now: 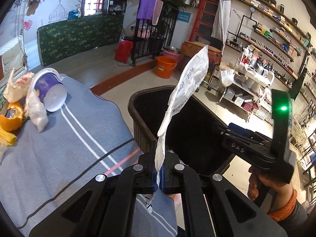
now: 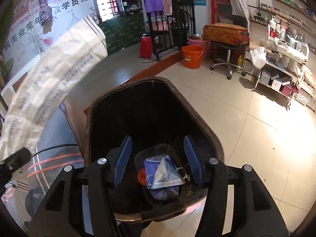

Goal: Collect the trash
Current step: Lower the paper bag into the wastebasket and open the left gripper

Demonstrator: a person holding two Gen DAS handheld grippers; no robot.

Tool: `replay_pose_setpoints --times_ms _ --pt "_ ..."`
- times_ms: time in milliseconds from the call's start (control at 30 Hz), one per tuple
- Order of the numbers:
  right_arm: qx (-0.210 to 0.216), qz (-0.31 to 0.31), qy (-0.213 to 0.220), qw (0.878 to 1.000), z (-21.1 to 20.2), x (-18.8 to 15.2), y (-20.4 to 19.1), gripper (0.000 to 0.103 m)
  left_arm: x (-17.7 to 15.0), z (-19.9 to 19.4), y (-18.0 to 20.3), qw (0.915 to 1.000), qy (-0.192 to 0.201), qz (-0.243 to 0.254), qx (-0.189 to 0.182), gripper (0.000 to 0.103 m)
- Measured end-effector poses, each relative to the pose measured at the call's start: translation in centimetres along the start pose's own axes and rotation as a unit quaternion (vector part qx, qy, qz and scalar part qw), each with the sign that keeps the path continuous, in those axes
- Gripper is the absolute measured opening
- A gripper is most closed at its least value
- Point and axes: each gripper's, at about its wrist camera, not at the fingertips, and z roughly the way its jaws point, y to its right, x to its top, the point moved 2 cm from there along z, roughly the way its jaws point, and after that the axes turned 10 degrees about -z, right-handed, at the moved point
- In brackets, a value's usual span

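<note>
My left gripper is shut on a long white crumpled wrapper that stands up from the pads, held by the table edge beside the black trash bin. The wrapper also shows at the left of the right wrist view. My right gripper is open and empty, directly over the bin, which holds a clear plastic tray with blue face masks. The right gripper also shows in the left wrist view. More trash lies on the table: a purple paper cup, white plastic wrap, orange peel.
The table has a grey-blue striped cloth. On the tiled floor beyond the bin stand an orange bucket, a pink basin, a stool with a red case and a white trolley. Shelves line the right wall.
</note>
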Motion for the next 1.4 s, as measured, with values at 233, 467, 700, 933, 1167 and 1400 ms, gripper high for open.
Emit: replay_pose_setpoints --times_ms 233,467,700,933,1167,1400 --pt "-0.027 -0.003 0.013 1.000 -2.4 -0.3 1.1 0.064 0.2 2.4 0.8 0.9992 -0.037 -0.010 -0.010 0.004" --pt "-0.044 0.006 0.030 0.999 -5.0 -0.6 2.7 0.065 0.4 4.5 1.7 0.9969 -0.068 -0.032 -0.022 0.004" --pt "-0.054 0.021 0.040 0.998 -6.4 -1.0 4.0 0.066 0.4 5.4 2.7 0.9968 -0.077 -0.019 -0.013 0.004" --pt "-0.066 0.042 0.041 0.996 -6.7 -1.0 5.5 0.069 0.3 5.1 3.2 0.9977 -0.067 -0.010 -0.005 0.071" --pt "-0.071 0.056 0.048 0.995 -7.1 -0.6 6.1 0.076 0.5 3.1 3.1 0.9996 -0.028 0.003 0.006 0.087" --pt "-0.051 0.036 0.051 0.997 -6.9 0.0 3.9 0.081 0.8 0.5 1.9 0.9995 0.007 0.012 0.028 0.097"
